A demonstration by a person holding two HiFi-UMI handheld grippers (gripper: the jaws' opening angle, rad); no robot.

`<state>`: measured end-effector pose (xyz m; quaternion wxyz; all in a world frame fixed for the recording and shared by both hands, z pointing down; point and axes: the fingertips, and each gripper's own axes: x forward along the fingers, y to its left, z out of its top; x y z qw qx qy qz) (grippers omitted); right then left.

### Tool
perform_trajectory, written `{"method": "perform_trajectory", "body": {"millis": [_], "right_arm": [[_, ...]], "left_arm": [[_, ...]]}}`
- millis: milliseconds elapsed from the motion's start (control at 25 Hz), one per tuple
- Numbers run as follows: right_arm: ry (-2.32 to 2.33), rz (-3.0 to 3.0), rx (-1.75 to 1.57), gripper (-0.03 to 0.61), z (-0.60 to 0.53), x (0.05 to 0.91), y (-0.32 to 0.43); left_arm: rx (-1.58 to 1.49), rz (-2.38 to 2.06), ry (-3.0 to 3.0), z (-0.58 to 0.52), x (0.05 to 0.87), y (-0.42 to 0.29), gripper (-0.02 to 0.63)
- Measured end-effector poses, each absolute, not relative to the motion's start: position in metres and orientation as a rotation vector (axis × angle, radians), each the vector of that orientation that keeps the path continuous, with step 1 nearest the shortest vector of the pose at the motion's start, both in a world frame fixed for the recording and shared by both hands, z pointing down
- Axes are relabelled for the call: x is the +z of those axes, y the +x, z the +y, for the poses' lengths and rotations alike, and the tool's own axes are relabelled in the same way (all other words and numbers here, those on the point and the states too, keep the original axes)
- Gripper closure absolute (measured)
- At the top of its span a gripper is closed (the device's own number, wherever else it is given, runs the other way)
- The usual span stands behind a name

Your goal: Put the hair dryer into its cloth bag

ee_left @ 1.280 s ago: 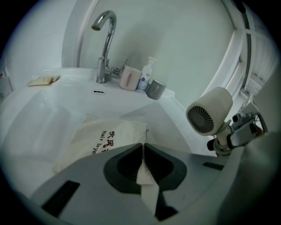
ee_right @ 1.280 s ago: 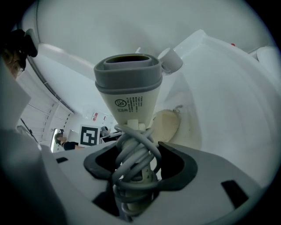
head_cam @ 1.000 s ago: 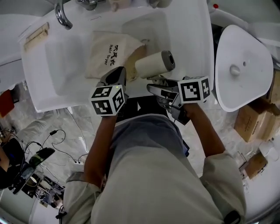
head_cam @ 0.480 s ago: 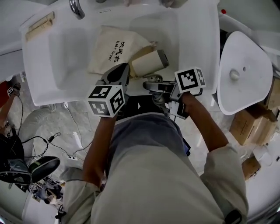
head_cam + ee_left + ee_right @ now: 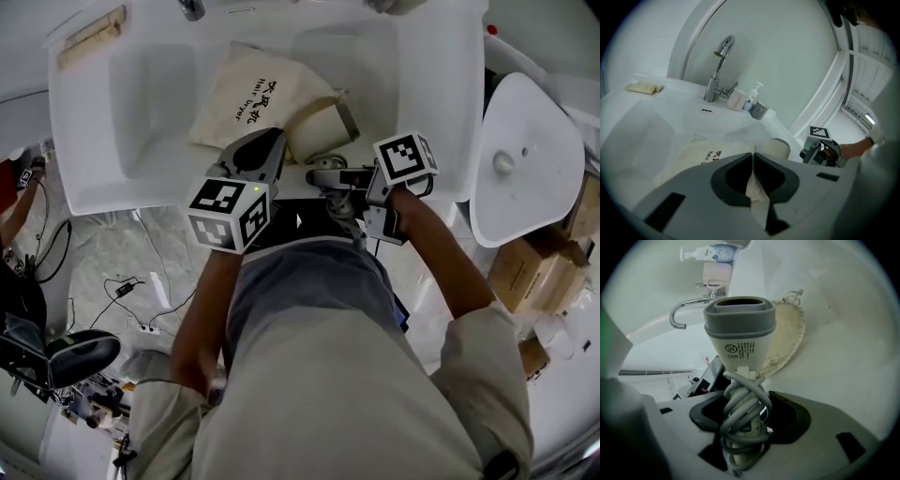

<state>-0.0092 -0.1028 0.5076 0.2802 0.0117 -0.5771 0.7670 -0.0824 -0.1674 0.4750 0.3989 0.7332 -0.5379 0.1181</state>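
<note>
Head view: left tongs [image 5: 268, 141] tight on one cloth bag [image 5: 246, 98], right tongs [image 5: 325, 174] tight on one hair dryer [image 5: 319, 128].

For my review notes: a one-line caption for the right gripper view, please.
Right gripper shut on the cord-wrapped handle of the hair dryer, with the cloth bag lying just behind it.

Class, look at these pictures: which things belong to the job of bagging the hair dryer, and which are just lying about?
Belong to the job:
- hair dryer, gripped by its cord-wrapped handle in the right gripper
- cloth bag, its fabric pinched in the left gripper

Just lying about:
- tap
- soap bottle
- pink cup
- cardboard boxes
</note>
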Motion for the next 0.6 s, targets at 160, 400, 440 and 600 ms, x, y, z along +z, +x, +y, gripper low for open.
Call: {"method": "perform_trajectory", "body": {"millis": [160, 400, 440, 600], "right_arm": [[0.007, -1.501, 2.097, 0.311, -0.1, 0.507, -0.019], [-0.035, -1.439, 2.18, 0.311, -0.095, 0.51, -0.05], [-0.049, -1.42, 2.207, 0.311, -0.093, 0.511, -0.055], [-0.106, -1.344, 2.313, 0.311, -0.085, 0.507, -0.059]], "left_arm": [[0.296, -1.359, 1.871, -0.164, 0.472, -0.087, 0.589], [0.256, -1.348, 1.882, -0.162, 0.474, -0.107, 0.591], [0.25, -1.344, 1.884, -0.162, 0.474, -0.111, 0.591], [0.212, -1.307, 1.933, -0.158, 0.467, -0.106, 0.591]]}}
